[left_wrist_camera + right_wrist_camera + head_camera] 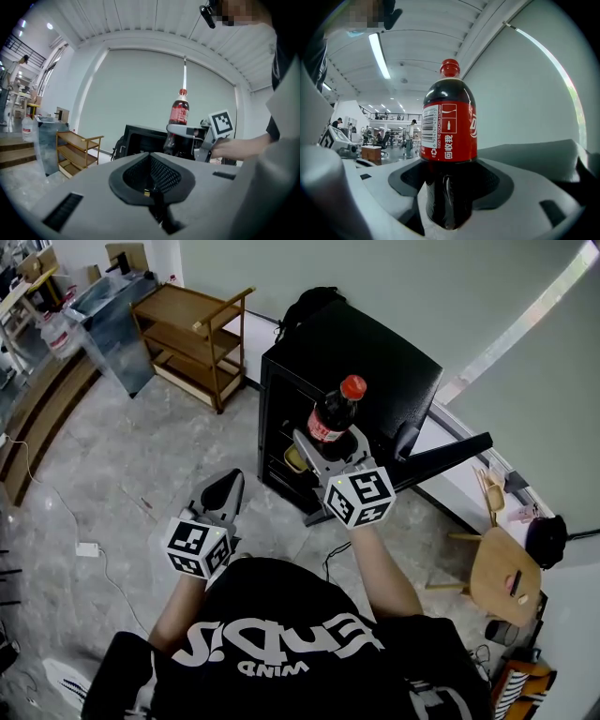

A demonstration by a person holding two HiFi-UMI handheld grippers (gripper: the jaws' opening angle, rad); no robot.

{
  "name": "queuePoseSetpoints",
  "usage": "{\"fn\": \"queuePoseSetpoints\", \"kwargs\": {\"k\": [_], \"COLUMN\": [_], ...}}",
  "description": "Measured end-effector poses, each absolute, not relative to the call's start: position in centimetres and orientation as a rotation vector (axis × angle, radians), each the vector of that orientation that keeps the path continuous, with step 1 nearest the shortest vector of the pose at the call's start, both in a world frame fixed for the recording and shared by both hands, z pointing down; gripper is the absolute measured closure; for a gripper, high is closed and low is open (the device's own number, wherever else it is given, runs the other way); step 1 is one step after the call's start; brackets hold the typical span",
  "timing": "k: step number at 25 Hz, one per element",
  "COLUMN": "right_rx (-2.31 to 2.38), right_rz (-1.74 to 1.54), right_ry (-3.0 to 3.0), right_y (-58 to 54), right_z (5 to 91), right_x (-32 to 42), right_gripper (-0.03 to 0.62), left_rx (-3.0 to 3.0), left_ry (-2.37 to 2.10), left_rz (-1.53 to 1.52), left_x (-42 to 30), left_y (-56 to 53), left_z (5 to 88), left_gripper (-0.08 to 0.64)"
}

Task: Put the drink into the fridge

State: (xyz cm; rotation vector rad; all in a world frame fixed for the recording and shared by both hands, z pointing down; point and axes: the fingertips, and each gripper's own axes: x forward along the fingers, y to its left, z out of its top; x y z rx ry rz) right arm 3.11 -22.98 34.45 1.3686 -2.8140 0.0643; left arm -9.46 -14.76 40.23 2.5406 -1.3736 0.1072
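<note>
One black fridge (375, 357) stands against the wall, its single door (450, 451) swung wide open to the fridge's right and seen nearly edge-on. Most of the fridge's inside is hidden behind the bottle and gripper in front of it; something yellowish shows on a low shelf, too small to tell. One wooden trolley (192, 334) stands well to the fridge's left, with bare grey floor (141, 456) between them and across the fridge's front. One round wooden stool (502, 573) sits beyond the open door, partly cut off by a dark object. There are two grippers. The right gripper (330, 448) is clamped round the lower body of the one cola bottle (334, 416), held upright just in front of the fridge's opening, red cap uppermost. The left gripper (223, 488) hangs lower, further out from the fridge, jaws pressed together on nothing.
</note>
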Motion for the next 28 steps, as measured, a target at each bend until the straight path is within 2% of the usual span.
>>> {"fn": "queuePoseSetpoints", "kwargs": {"k": [13,28], "right_rx": [1.385,1.479], "right_rz": [0.251,0.283], "right_ry": [-2.706,-2.705], "right_y": [-16.0,-18.0], "right_z": [46.3,49.3], "right_x": [3.8,4.0], "right_gripper": [0.287,0.287], "left_rx": [2.539,2.586], "left_ry": [-1.404,-1.334], "left_rz": [0.093,0.101], "left_x": [-10.0,-9.2], "left_y": [-14.9,-16.1], "left_z": [40.6,44.2], "left_gripper": [0.552,0.552]}}
